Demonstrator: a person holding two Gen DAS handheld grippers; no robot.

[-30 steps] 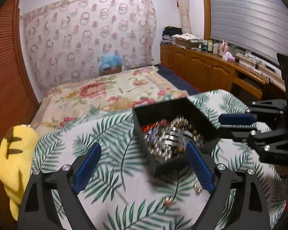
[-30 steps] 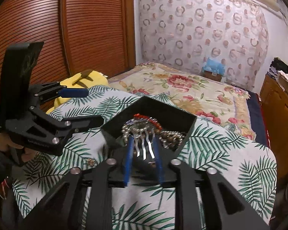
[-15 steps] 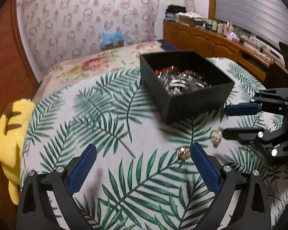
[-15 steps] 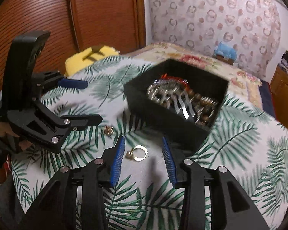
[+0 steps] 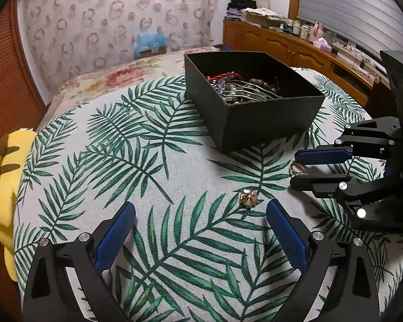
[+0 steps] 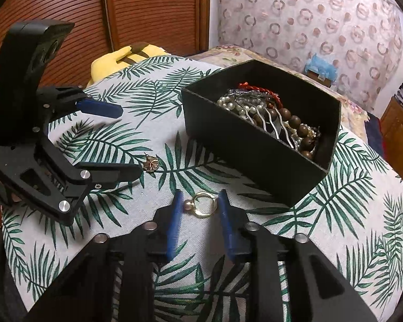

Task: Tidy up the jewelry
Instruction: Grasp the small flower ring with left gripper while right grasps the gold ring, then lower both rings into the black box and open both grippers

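right wrist view: the right gripper [image 6: 197, 209] was seen low over the palm-leaf cloth [image 6: 335, 214], its jaws parted with a gold ring [image 6: 204, 207] lying between the blue pads [image 6: 174, 214] — near both, but not judged to be pinched yet. the ring carried a small bead on its left side, close to the left pad. the black box [image 6: 249, 158] stood just beyond, already holding pearl strands, brown beads, a red cord and a silver comb.

left wrist view: the left gripper [image 5: 200, 230] was held above the cloth with its jaws spread wide and nothing between them. a small flower-shaped earring [image 5: 248, 198] lay on the cloth ahead of it, nearer the right finger than the left. the ring [image 5: 298, 168] was partly seen between the other gripper's fingers, beside the box [image 5: 268, 123].

step in hand, as judged — collection of the loose pieces from the cloth into the box; the ring pick was set up but not closed.

next move, as judged: the right jaws would need to be closed squarely on the ring's band, low enough that the flat ring is not skated away on the fabric, then lifted over the box wall. the earring remained to be taken, probably by the left gripper. whether the pads touched the cloth could not be told.
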